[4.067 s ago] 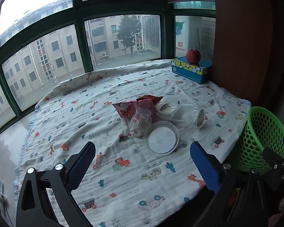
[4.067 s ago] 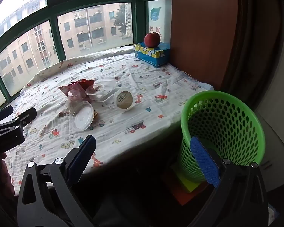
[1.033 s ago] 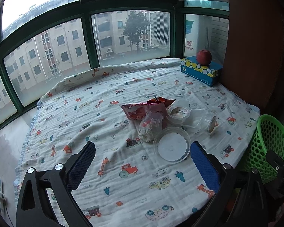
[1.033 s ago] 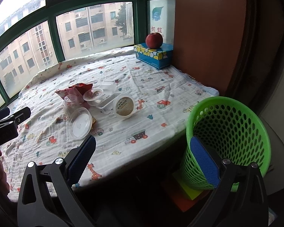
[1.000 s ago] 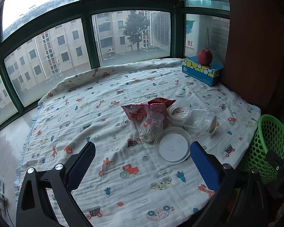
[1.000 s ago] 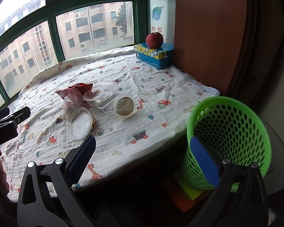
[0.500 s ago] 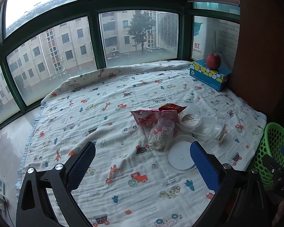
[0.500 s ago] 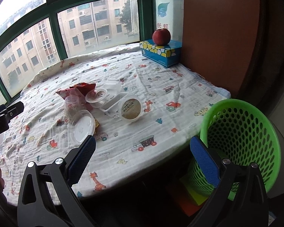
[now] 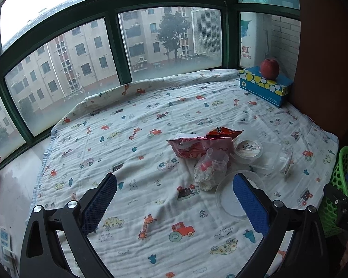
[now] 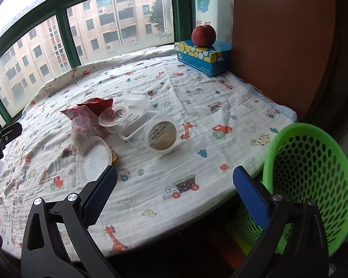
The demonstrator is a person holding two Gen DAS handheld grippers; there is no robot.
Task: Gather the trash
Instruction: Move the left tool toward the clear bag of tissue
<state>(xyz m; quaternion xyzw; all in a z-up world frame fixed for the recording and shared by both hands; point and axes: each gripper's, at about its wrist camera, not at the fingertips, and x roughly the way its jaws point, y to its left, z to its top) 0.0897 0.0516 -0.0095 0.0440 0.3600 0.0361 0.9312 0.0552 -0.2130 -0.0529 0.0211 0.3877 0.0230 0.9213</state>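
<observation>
On the printed blanket [image 10: 197, 125], ahead-left of the right gripper [image 10: 174, 190], nearer and gaping empty: tipped tub [image 10: 162, 134], trash.

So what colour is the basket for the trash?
Bright green, with holes all over. The basket shows best in the right wrist view.

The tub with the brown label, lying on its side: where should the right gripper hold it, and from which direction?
Judging from its pose, grip the tub across its round wall just behind the rim, coming from above. The label face is tilted toward the right gripper, so the curved sides are free.
</observation>
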